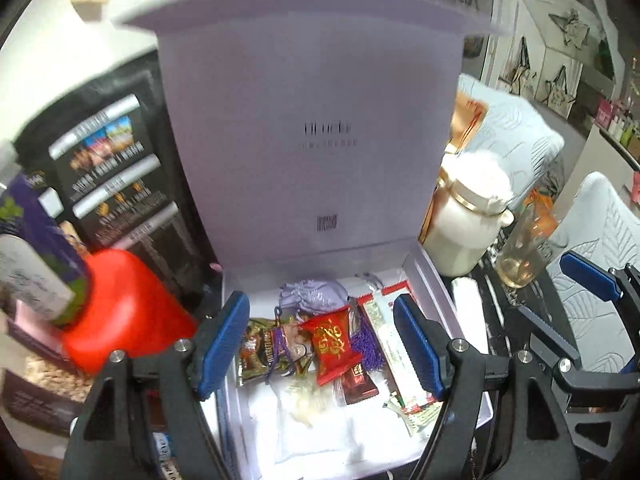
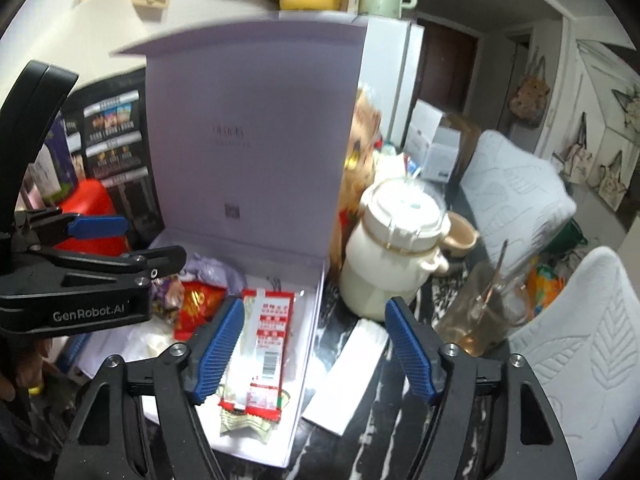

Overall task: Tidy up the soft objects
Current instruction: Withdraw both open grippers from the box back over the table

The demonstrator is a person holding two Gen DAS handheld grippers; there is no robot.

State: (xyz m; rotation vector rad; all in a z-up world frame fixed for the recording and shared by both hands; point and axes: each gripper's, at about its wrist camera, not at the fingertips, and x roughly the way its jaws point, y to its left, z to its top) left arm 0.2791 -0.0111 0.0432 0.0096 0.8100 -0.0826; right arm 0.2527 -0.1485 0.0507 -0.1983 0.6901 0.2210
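Observation:
An open lilac box (image 1: 424, 268) with its lid (image 1: 312, 152) standing upright holds soft items: a lilac pouch (image 1: 310, 295), a red sachet (image 1: 334, 344), a purple tassel (image 1: 366, 344), snack packets (image 1: 260, 350), a long red-and-white packet (image 1: 394, 350) and a white pouch (image 1: 312, 420). My left gripper (image 1: 326, 344) is open and empty, hovering over them. My right gripper (image 2: 314, 348) is open and empty over the box's right edge (image 2: 310, 332), with the long packet (image 2: 266, 340) by its left finger. A white folded cloth (image 2: 352, 368) lies on the table right of the box.
A cream lidded jar (image 2: 394, 256) and a glass (image 2: 480, 312) with a spoon stand right of the box. A red container (image 1: 120, 308) and a purple carton (image 1: 36, 232) sit at the left, a black poster (image 1: 112, 172) behind. White cushioned chairs (image 2: 580, 360) stand at right.

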